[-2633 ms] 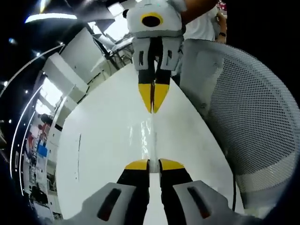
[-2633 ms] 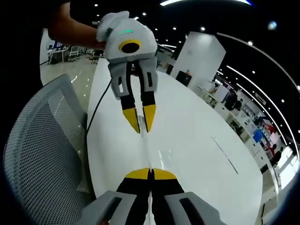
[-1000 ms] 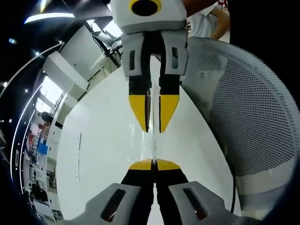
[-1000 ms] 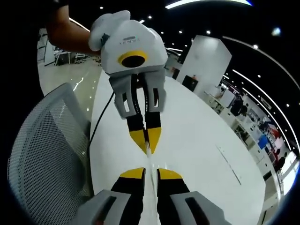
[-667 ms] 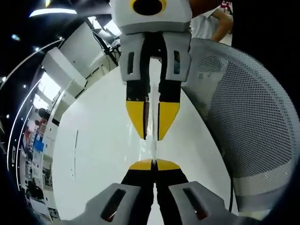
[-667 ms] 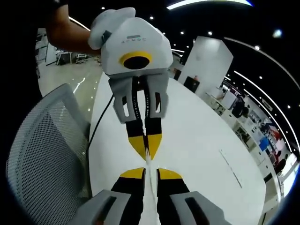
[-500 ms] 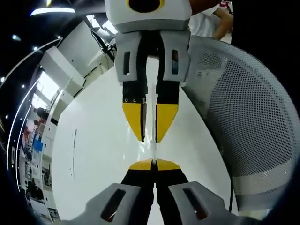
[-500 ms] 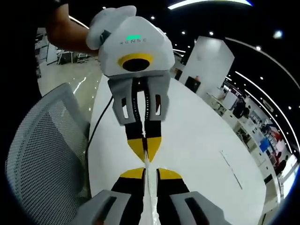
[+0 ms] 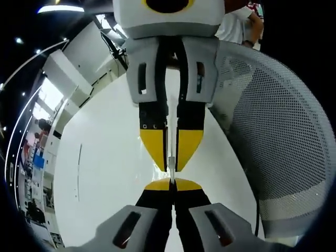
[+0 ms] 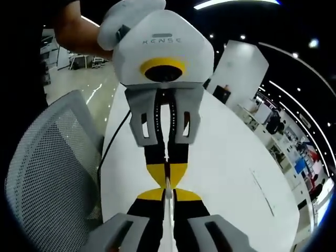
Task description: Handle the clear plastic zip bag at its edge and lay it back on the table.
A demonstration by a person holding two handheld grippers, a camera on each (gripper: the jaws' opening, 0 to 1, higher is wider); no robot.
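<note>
Looking along the left gripper (image 9: 170, 182) in the left gripper view, its two yellow tips are pressed together on the thin edge of the clear plastic zip bag (image 9: 170, 164). The bag shows as a narrow shiny strip going up from the tips, above the white bench (image 9: 110, 173). The right gripper (image 9: 171, 160) hangs down from the top, tip to tip with the left one. Its yellow fingers have a small gap between them, and the bag's edge runs up through that gap. A grey mesh chair (image 9: 283, 147) stands at the right side of the bench.

In the right gripper view, the right gripper (image 10: 166, 194) has its tips a little apart, with the bag (image 10: 167, 212) as a pale strip between them. I cannot tell if these tips squeeze the bag. The left gripper (image 10: 167, 178) comes down from above, its tips closed on the bag's edge. A hand (image 10: 126, 21) holds it at the top. The chair (image 10: 47, 178) is on the left, beside the bench (image 10: 231, 184).
</note>
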